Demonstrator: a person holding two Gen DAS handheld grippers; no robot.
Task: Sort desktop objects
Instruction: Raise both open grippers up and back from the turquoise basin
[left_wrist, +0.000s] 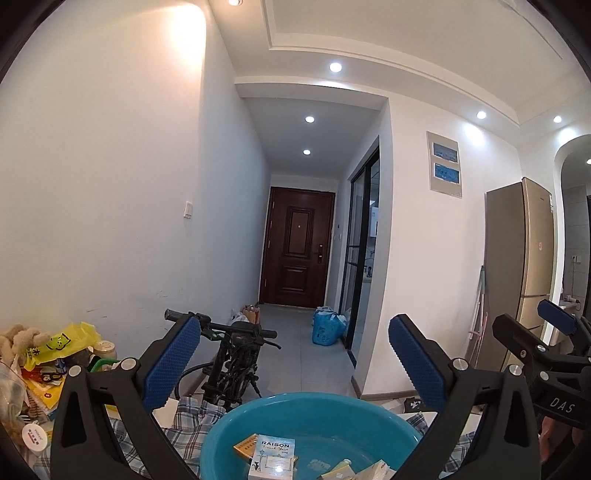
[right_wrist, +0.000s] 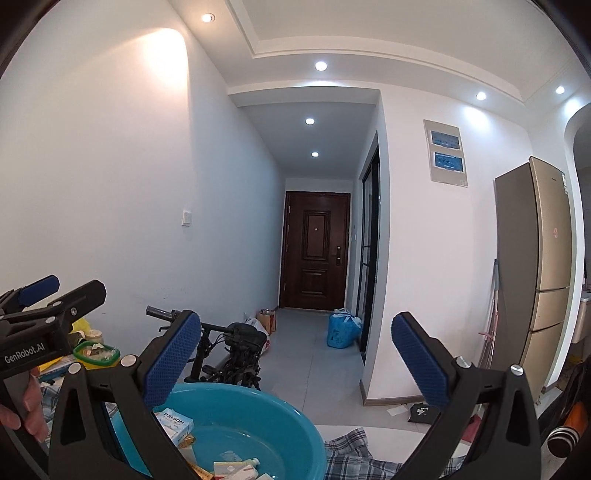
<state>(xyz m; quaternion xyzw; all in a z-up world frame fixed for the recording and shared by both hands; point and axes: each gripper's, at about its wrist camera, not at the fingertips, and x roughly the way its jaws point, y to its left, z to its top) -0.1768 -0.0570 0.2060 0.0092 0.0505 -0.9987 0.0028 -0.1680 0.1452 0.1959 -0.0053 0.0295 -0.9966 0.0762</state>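
A blue plastic basin (left_wrist: 314, 410) sits on a plaid cloth below both grippers; it also shows in the right wrist view (right_wrist: 251, 410). Inside lie a white RAISON box (left_wrist: 273, 456), a yellow box (left_wrist: 245, 448) and several small packets and a tube (right_wrist: 236, 466). My left gripper (left_wrist: 295, 354) is open and empty, held above the basin's near side. My right gripper (right_wrist: 295, 350) is open and empty, above the basin's right rim. Each gripper shows at the edge of the other's view: the right one (left_wrist: 554, 332), the left one (right_wrist: 55, 291).
A pile of clutter lies at the left: yellow bags (left_wrist: 62, 347), a jar (left_wrist: 105, 349), a green-rimmed container (right_wrist: 96, 354). A folded bicycle (left_wrist: 232, 362) stands beyond the table. A hallway, a blue bag (left_wrist: 327, 326) and a fridge (left_wrist: 524, 266) lie further off.
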